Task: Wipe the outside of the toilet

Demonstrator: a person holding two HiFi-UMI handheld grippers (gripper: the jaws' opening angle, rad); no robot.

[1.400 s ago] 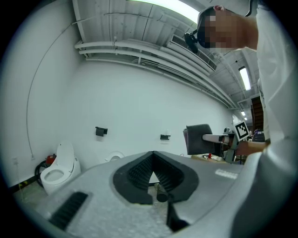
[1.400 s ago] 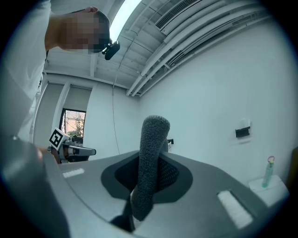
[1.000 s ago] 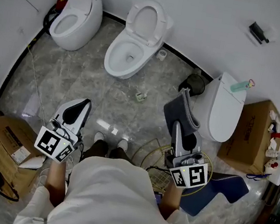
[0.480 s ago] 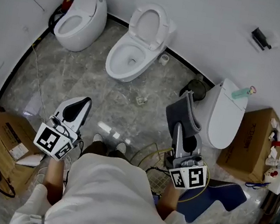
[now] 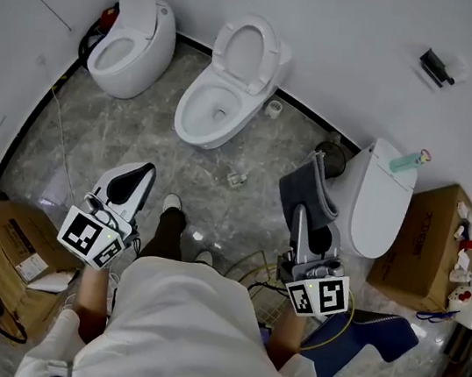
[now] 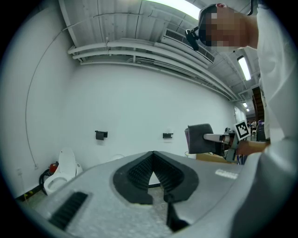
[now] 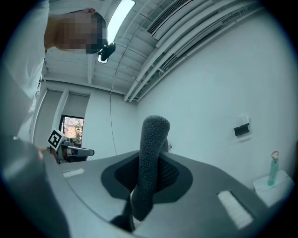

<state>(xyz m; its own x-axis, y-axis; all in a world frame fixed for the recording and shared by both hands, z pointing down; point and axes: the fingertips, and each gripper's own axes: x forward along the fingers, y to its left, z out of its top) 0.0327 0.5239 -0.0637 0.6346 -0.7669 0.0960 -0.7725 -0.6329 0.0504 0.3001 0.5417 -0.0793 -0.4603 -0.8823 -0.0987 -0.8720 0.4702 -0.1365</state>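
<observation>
Overhead, three toilets stand along the curved white wall and two cardboard boxes sit at the room's edges. At far left lies the first box; above it the left toilet stands with its lid raised. The left gripper, one of two held by the person, points at bare marble floor; its own view shows the jaws closed together with nothing between them. The middle toilet also stands open, its bowl exposed. The right gripper is clamped on one grey cloth, which its own view shows as a thick folded roll rising between the jaws of that gripper. The cloth hangs just beside the right toilet, whose lid is down; contact cannot be judged. One green bottle lies on that toilet's rear. The second box stands at far right, close against it.
</observation>
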